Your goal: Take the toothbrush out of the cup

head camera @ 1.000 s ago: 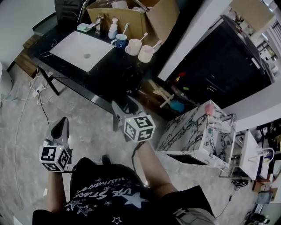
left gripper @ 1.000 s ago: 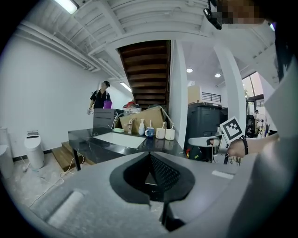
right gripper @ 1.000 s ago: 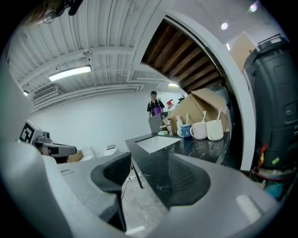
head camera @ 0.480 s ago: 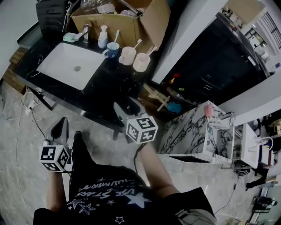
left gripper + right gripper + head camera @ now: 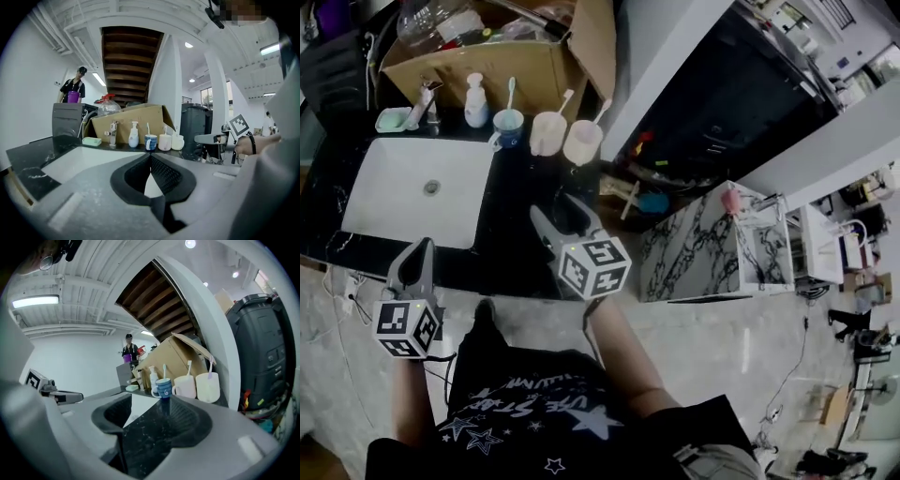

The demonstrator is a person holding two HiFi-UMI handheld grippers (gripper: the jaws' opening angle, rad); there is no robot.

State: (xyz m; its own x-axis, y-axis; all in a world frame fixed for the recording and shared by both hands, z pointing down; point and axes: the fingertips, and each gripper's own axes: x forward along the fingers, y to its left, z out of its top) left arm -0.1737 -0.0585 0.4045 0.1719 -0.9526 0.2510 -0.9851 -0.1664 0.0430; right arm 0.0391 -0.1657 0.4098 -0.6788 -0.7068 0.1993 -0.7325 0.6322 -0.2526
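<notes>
Three cups stand in a row on the black counter (image 5: 525, 187) behind the sink: a blue cup (image 5: 507, 125) (image 5: 163, 387) (image 5: 151, 142), a pink cup (image 5: 547, 132) (image 5: 186, 386) and a pale cup (image 5: 581, 142) (image 5: 207, 386). Each holds an upright toothbrush; the blue cup's toothbrush (image 5: 511, 94) (image 5: 164, 371) is light-coloured. My right gripper (image 5: 560, 214) (image 5: 149, 397) is open and empty, over the counter short of the cups, pointing at the blue one. My left gripper (image 5: 420, 251) (image 5: 150, 155) is shut on nothing, at the sink's near edge.
A white sink basin (image 5: 412, 192) fills the counter's left part, with a faucet (image 5: 422, 103), a soap dish (image 5: 392, 119) and a pump bottle (image 5: 474, 101) behind it. An open cardboard box (image 5: 506, 56) stands behind the cups. A marble-pattern cabinet (image 5: 712, 244) is on the right. A person (image 5: 75, 89) stands far off.
The counter and cups have come nearer and slid leftward in the head view as the person stepped up. Both grippers now reach the counter's edge; their jaws have not changed.
</notes>
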